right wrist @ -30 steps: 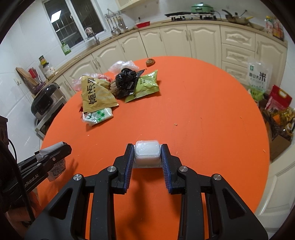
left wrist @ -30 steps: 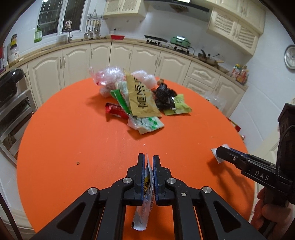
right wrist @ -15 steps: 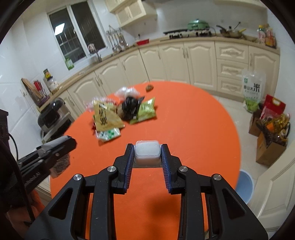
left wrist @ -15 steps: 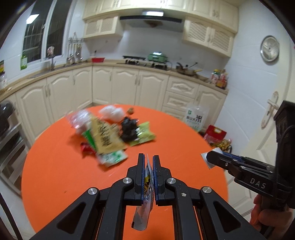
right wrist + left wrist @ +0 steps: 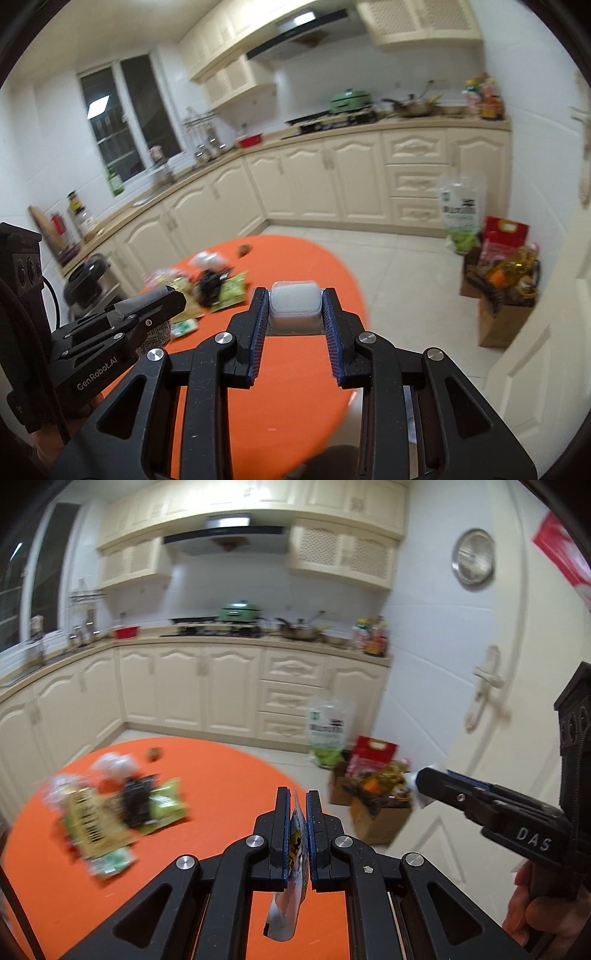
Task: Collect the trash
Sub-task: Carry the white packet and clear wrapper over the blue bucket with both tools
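Orange counter (image 5: 229, 775) low in the left wrist view, much smaller than a second ago, with cabinets, stove and a white door now filling the upper frame. Left gripper (image 5: 298, 812) clamped shut on a thin foil wrapper (image 5: 291, 886), the wrapper's lower end hanging loose below the jaws, exactly as in the earlier frames. Trash pile (image 5: 122, 812) blurred at far left on the counter, well apart from the gripper, formerly straight ahead and near. Right gripper (image 5: 424, 782) at the right edge, gripped by a hand (image 5: 532, 912), holding a pale piece at its tip, seen against floor clutter instead of orange surface. Seen from the right wrist: right gripper (image 5: 294, 299) partly closed on a small white plastic tub (image 5: 294, 301), pads pressed to both its sides, unchanged from before. Counter (image 5: 295, 369) shrunk and lower in frame, tiled floor (image 5: 406, 266) newly visible beyond its edge. Trash pile (image 5: 214, 284) far behind on the counter. Left gripper (image 5: 173, 295) at the left, wrapper barely visible beneath it.
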`<action>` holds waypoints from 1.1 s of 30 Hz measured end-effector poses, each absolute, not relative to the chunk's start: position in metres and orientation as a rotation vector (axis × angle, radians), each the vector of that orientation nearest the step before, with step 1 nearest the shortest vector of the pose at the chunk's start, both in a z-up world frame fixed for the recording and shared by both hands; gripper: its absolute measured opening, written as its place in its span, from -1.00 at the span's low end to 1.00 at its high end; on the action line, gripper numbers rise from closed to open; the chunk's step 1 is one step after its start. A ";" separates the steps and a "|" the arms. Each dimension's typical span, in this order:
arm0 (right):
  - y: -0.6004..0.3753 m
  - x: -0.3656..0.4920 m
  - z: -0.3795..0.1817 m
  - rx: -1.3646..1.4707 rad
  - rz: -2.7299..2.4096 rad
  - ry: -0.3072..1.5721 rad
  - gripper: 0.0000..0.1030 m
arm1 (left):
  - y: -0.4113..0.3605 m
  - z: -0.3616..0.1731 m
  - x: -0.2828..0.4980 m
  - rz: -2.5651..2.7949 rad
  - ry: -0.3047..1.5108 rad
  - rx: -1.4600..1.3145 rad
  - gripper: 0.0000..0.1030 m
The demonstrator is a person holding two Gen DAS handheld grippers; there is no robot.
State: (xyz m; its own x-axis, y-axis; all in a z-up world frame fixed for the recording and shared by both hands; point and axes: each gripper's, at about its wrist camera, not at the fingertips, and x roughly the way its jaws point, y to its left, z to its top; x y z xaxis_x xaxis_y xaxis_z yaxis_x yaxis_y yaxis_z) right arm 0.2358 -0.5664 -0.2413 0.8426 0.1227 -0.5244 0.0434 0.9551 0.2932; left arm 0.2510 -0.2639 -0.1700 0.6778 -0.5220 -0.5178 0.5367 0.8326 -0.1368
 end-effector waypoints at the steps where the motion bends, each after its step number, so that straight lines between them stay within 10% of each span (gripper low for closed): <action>1: -0.577 0.234 -0.243 0.310 0.021 0.570 -0.47 | -0.277 -0.171 0.251 -0.615 0.575 0.031 -0.93; 33: -0.785 0.264 -0.423 0.623 -0.210 0.832 -0.47 | -0.569 -0.299 0.383 -0.769 0.998 0.210 -0.92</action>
